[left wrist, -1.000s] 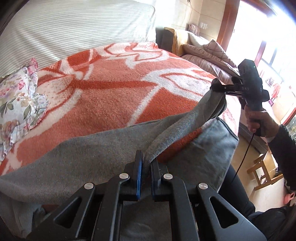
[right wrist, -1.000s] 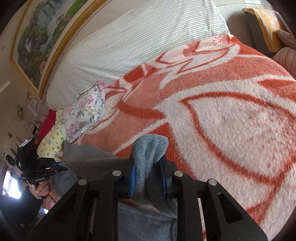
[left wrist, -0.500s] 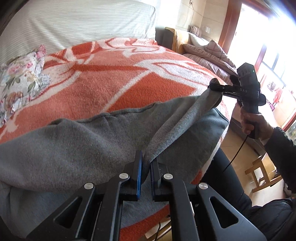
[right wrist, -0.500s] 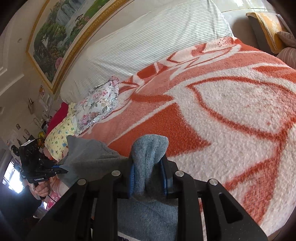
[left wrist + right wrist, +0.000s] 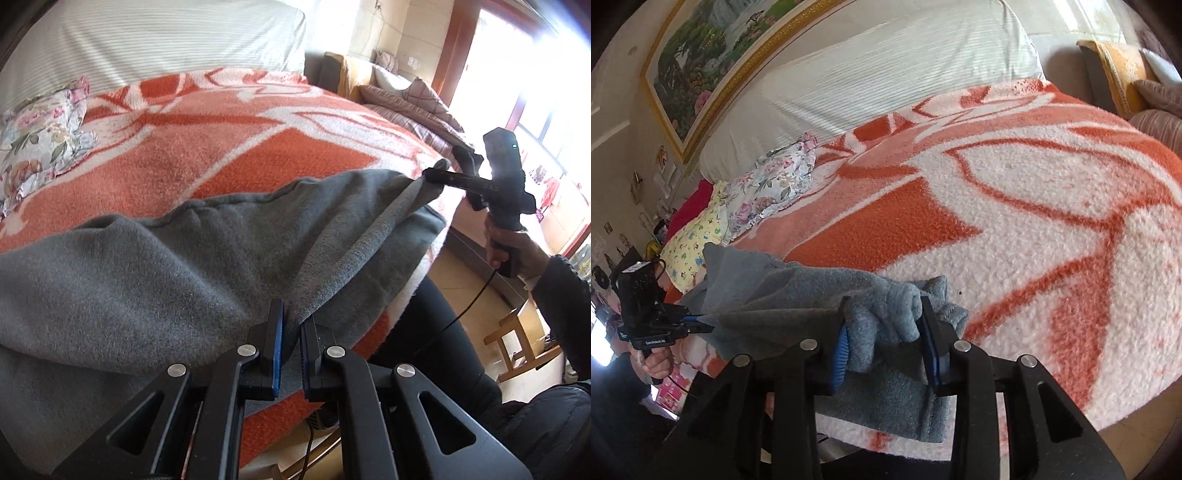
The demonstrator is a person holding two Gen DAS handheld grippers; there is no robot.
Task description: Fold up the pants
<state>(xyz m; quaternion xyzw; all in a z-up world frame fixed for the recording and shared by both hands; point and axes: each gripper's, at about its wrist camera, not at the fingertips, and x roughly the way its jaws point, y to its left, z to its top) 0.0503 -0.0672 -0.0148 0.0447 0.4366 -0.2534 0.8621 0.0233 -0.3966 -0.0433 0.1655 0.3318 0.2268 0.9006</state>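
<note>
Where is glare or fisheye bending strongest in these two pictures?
Left wrist view: the window at upper right is blown out white, washing the wall beside it. Right wrist view: light is even, but the gold picture frame bows into a curve, and both views darken at the corners.

- the right gripper (image 5: 882, 334) has just been opening its blue-padded fingers (image 5: 842, 349); a bunched fold of the grey pants (image 5: 886, 321) sits between them.
- the pants lie at the near edge of the bed, on an orange and white blanket (image 5: 1015, 206).
- at far left the left gripper (image 5: 701, 322) meets the other end of the pants.
- floral pillows (image 5: 775, 192) lie beside a striped duvet (image 5: 886, 74), below a gold-framed painting (image 5: 713, 59).
</note>
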